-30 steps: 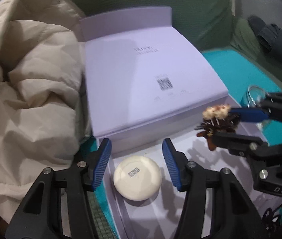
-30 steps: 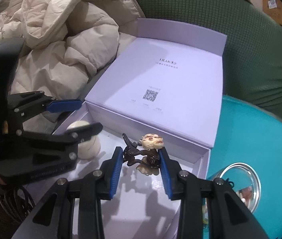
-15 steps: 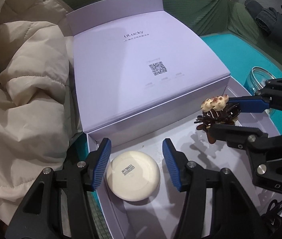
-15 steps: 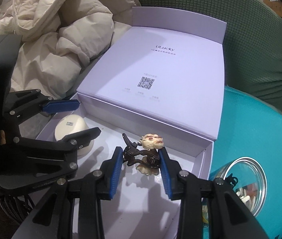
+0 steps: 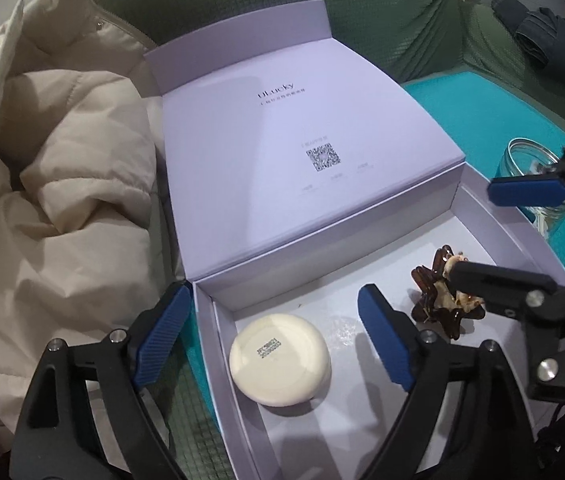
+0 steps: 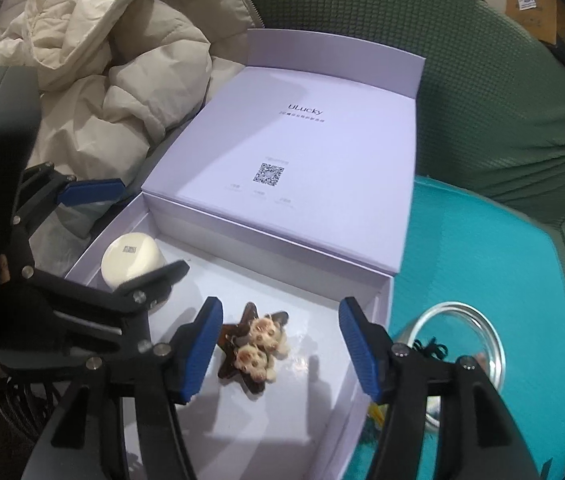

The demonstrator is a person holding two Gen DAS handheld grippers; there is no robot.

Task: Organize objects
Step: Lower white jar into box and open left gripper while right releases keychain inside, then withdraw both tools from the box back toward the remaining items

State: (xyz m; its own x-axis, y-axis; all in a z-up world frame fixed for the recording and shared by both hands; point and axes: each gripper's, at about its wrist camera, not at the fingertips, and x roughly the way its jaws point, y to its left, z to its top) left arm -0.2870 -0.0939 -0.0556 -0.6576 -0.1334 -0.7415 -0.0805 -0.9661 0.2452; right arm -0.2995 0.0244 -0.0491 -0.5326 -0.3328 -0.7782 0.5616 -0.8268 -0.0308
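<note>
A lavender box (image 5: 494,220) (image 6: 378,320) lies with its lid (image 5: 294,152) (image 6: 302,160) folded back. Inside it rests a round cream case (image 5: 280,364) (image 6: 134,258) at the left. A brown star-shaped hair clip with two small cream dog heads (image 6: 256,346) (image 5: 440,300) lies flat on the box floor at the right. My right gripper (image 6: 280,346) is open, its fingers on either side of the clip and apart from it. Open too, my left gripper (image 5: 272,338) hovers over the cream case with nothing held.
A cream puffer jacket (image 5: 42,200) (image 6: 114,80) is heaped left of the box. A glass jar (image 6: 466,344) (image 5: 534,172) with small items stands on the teal cushion (image 6: 482,248) at the right. A green sofa back (image 6: 482,100) rises behind; a dark folded umbrella (image 5: 546,36) lies far right.
My right gripper has opened and let go of the hair clip, which now lies flat in the box. Both grippers have pulled back and risen a little.
</note>
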